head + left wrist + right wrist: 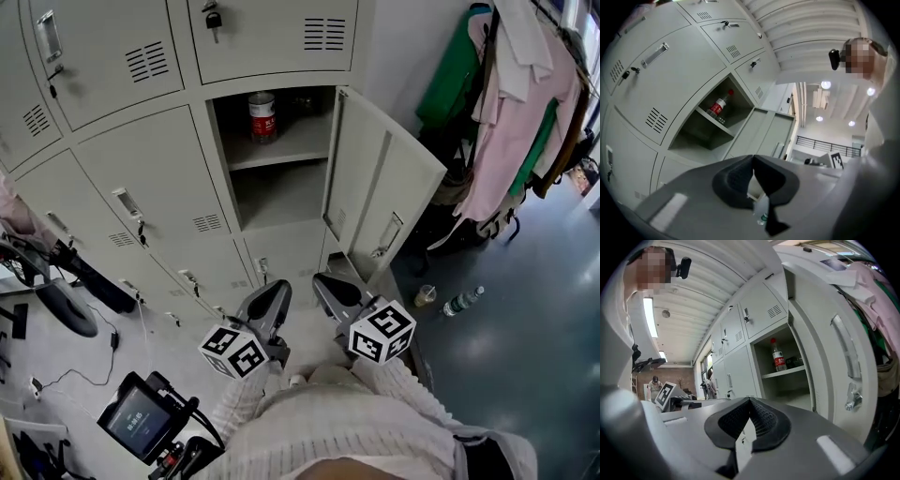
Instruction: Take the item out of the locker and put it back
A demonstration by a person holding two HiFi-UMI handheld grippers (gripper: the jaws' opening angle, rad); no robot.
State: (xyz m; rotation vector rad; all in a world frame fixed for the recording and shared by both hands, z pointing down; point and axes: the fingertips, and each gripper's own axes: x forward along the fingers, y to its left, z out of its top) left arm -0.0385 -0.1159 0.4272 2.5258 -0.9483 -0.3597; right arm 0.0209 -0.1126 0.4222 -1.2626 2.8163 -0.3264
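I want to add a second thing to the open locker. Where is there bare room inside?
Below the shelf, the lower compartment looks bare. The shelf itself is crowded: the bottle stands at its left, a dark object behind toward the right; only its front right strip is free.

Red-labelled bottle (262, 116) upright on locker shelf (302, 142).

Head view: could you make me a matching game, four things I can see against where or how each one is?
1. red-label bottle
2. clear bottle
3. pink garment
4. locker door

A. on the floor
B. swung open
C. standing on the locker shelf
D. hanging at the right

Pairs: 1-C, 2-A, 3-D, 4-B
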